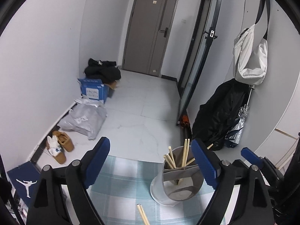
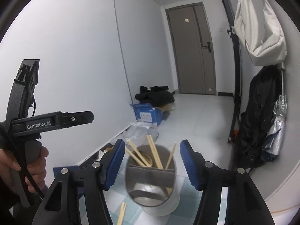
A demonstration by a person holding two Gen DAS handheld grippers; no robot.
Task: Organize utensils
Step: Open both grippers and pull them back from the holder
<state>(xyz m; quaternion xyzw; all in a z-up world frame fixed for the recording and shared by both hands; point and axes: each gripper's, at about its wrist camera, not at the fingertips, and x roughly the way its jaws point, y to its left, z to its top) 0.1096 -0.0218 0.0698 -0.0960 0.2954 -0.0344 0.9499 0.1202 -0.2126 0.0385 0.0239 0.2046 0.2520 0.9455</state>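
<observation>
A home entryway: front door [image 1: 150, 31], shoes [image 1: 60, 146] by the wall, hanging bag [image 1: 249, 56], umbrella [image 1: 238, 123].

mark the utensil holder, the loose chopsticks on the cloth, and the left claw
utensil holder [image 2: 172, 204]: right wrist view, pale outer wall.
loose chopsticks [image 1: 143, 215]: left wrist view, mid-shaft.
left claw [image 1: 150, 161]: left wrist view, midway between its blue fingertips.

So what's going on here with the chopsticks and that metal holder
A person is sorting wooden chopsticks into a metal utensil holder on a checked tablecloth, using a handheld gripper in each hand. Both the left gripper and the right gripper are open and hold nothing. Several chopsticks already stand in the holder's rear compartment, behind its grey divider. A loose pair of chopsticks lies on the cloth in front of the holder, not yet put away.
</observation>
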